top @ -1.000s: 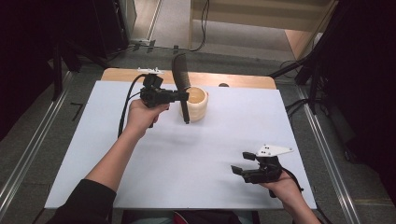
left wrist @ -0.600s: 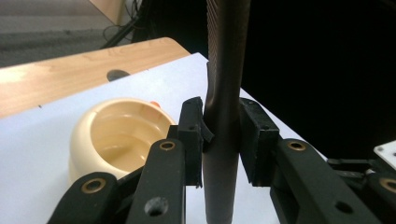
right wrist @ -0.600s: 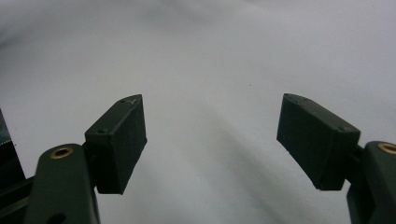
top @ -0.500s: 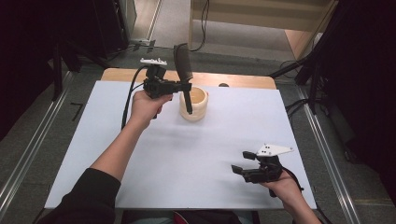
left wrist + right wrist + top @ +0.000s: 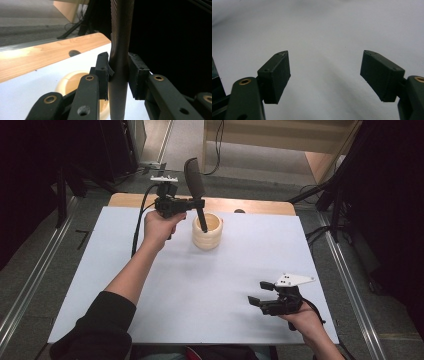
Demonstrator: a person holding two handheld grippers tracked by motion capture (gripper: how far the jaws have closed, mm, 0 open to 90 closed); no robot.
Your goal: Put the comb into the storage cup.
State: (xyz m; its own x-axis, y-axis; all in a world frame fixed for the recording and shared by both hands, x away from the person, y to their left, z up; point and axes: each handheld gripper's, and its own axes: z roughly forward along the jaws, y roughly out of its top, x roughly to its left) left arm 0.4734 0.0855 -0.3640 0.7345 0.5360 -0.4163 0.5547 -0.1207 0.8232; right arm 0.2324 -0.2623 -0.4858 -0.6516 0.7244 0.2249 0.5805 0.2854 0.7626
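Clamping a dark spatula (image 5: 196, 190) by its handle, the left gripper (image 5: 196, 206) held it upright over a cream holder (image 5: 207, 232) at the far middle of the white mat (image 5: 150, 285). In the left gripper view, both pads (image 5: 103, 72) pressed on the handle (image 5: 119, 75) from either side, with the holder (image 5: 72, 83) directly below. The handle's lower end stood inside the holder's mouth in the high view; whether it touched the inner wall could not be determined. The blade pointed upward, above the gripper. The right gripper (image 5: 260, 302) rested low at the mat's near right edge, well apart from the holder. Its jaws stood apart, with bare mat (image 5: 324, 50) between them and nothing gripped.
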